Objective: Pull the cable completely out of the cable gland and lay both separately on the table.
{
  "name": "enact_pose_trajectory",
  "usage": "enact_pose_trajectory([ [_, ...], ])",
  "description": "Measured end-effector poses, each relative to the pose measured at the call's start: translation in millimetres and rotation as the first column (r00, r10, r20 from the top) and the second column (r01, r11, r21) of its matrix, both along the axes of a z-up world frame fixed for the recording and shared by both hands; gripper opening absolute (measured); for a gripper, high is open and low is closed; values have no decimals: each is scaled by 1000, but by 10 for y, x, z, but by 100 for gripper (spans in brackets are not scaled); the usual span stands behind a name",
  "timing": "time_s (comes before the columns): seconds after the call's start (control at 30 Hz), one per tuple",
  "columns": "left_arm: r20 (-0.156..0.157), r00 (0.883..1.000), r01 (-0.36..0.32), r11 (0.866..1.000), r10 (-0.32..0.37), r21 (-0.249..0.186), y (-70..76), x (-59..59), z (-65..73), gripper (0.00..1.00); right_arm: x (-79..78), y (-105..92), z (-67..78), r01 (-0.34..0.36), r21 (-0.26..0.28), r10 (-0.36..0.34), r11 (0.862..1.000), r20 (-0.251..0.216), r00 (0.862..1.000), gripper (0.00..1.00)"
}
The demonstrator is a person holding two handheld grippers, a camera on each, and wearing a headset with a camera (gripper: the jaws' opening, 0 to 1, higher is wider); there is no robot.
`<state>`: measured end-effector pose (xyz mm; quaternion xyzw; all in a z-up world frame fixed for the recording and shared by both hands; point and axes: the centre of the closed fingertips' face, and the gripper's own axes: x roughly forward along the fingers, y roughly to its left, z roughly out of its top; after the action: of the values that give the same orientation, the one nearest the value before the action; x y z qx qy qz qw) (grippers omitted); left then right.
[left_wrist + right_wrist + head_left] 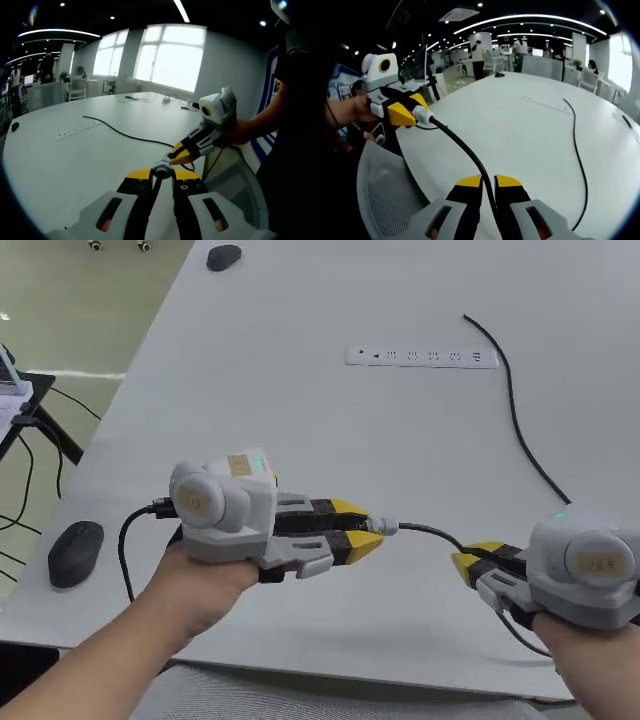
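The left tool (pixel 367 527) is clenched on the cable gland (pixel 384 527), which pokes out from between its yellow tips above the near part of the table (pixel 300 400). The cable (pixel 430 533) leaves the gland's nose and sags across a short gap to the right tool (pixel 466 558), whose jaws are closed on it; the right gripper view shows the black cable running up between them. Both things are held in the air, and the cable looks not yet out of the gland. To pull well, the person should hold the gland steady and draw the right tool away along the gland's axis, not sideways, regripping nearer the gland if the cable slips. The power strip (pixel 421 357) lies well apart, out of the way
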<state>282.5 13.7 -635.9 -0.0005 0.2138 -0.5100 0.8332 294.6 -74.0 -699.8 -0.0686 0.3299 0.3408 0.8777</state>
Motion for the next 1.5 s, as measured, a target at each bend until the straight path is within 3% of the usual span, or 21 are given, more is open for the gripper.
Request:
enact_pose_trajectory([
  [0.1, -2, 1000, 3, 1000, -3, 5, -5, -13, -11, 15, -18, 83, 112, -48, 6, 48, 999, 32, 998, 10],
  [0.2, -6, 1000, 6, 1000, -6, 9, -20, -31, -36, 15, -48, 186, 193, -135, -59, 139, 989, 75, 987, 18],
  [0.37, -4, 1000, 12, 1000, -12, 13, -30, -53, -39, 15, -63, 465, 419, -267, -141, 289, 953, 178, 941, 18],
  [0.47, -6, 1000, 16, 1000, -16, 13, -21, -64, -41, 15, -95, 632, 467, -331, -182, 365, 926, 200, 909, 17],
  [0.63, -6, 1000, 20, 1000, -20, 16, 3, -70, -48, 15, -119, 766, 499, -367, -239, 419, 899, 220, 881, 8],
  [0.97, -9, 1000, 18, 1000, -18, 7, 22, -60, -51, 15, -131, 778, 456, -387, -269, 447, 882, 215, 868, 2],
  [1.1, -12, 1000, 22, 1000, -22, 8, 17, -67, -65, 15, -131, 772, 436, -379, -254, 432, 890, 201, 879, 1],
  [1.3, -12, 1000, 16, 1000, -16, -2, 14, -46, -47, 15, -99, 755, 438, -343, -210, 382, 916, 192, 904, 1],
  [1.5, -7, 1000, 12, 1000, -12, -2, 15, -34, -40, 15, -89, 742, 436, -326, -204, 365, 923, 194, 911, 0],
])
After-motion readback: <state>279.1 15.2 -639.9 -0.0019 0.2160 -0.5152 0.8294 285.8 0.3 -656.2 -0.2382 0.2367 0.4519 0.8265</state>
